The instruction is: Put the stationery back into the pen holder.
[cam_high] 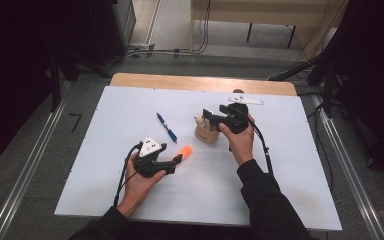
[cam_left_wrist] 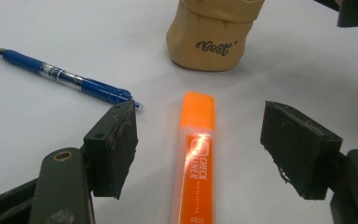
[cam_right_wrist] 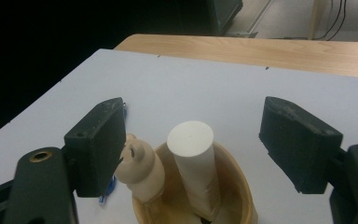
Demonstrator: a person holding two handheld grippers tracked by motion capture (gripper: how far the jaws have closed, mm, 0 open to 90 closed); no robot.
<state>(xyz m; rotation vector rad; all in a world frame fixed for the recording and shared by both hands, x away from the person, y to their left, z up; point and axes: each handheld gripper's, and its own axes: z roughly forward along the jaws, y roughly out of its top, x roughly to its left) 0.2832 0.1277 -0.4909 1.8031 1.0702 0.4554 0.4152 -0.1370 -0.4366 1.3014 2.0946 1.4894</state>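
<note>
The left hand-held gripper (cam_high: 176,161) sits low over the white tabletop (cam_high: 105,150) with its jaws spread wide. An orange highlighter (cam_left_wrist: 196,154) lies flat on the tabletop between them, its capped end pointing away toward the pouch. Neither pad touches it; there is clear space on both sides, so nothing is gripped yet.

The right hand-held gripper (cam_high: 209,117) hovers just above a small tan fabric pouch (cam_left_wrist: 209,39) that stands upright near the middle of the tabletop. Its jaws are also wide apart and empty. Directly below them, a white tube (cam_right_wrist: 196,163) stands upright inside the pouch, and beside it is a cream-coloured piece with a rounded, looped top (cam_right_wrist: 140,170), leaning against the pouch rim. The tube appears already set in place, with the open jaws clear of it.

A blue pen (cam_high: 166,127) lies loose on the tabletop, to the left of the pouch and just beyond the highlighter.

The work in hand looks like gathering desk items into the pouch, and the step now is picking up the highlighter. The next move likely calls for the left jaws to close squarely across the highlighter's barrel, then lift it and tip it upright over the pouch opening. The right hand-held gripper would need to move aside first to free the opening.
</note>
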